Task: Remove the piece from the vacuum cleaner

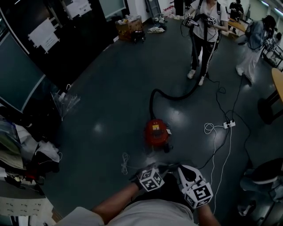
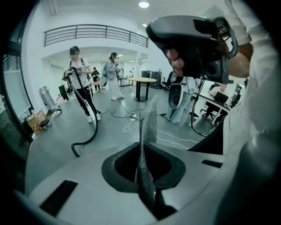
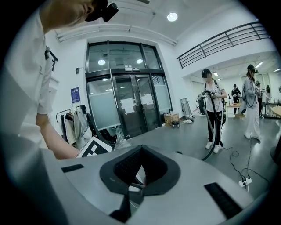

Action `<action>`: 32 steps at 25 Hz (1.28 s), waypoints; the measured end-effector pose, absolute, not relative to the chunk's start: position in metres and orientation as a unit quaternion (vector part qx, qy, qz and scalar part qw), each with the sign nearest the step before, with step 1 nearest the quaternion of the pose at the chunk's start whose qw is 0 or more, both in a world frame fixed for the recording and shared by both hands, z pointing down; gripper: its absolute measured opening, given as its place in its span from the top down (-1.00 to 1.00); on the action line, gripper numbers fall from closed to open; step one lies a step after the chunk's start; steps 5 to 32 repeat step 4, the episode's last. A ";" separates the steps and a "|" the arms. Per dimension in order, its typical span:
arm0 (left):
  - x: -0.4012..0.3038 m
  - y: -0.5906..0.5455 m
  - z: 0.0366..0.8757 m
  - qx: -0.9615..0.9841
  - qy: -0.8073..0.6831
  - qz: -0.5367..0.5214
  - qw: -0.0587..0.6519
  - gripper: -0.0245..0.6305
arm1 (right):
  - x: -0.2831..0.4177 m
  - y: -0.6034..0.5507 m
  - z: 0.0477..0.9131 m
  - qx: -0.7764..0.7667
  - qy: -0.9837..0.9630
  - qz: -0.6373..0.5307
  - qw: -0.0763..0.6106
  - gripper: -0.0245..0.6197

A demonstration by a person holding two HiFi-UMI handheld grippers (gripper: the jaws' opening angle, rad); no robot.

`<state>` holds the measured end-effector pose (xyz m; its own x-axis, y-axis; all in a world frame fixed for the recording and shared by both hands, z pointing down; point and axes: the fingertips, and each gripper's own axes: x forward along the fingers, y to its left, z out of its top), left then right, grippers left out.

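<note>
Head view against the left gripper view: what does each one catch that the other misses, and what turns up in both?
Only the head view shows the red vacuum cleaner standing on the floor, with the left gripper seen from above. Only the left gripper view shows that gripper's jaws pressed together with nothing between them, plus the balcony railing and a ceiling light. Both show the black hose, the person holding it, the power strip and the right gripper.

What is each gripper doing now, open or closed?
Left gripper: closed, jaws together, holding nothing.
Right gripper: open, nothing between its jaws.
</note>
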<state>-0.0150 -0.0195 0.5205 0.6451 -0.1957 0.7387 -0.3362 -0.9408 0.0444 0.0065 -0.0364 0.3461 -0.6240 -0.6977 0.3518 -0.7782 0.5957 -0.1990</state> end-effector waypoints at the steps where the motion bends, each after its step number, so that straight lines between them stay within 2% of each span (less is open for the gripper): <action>1: -0.017 -0.018 0.519 0.902 -0.147 0.395 0.090 0.84 | 0.006 -0.035 0.345 0.417 -0.885 0.168 0.119 0.88; 32: -0.020 -0.015 0.516 0.902 -0.147 0.396 0.090 0.84 | 0.004 -0.032 0.342 0.417 -0.885 0.167 0.119 0.88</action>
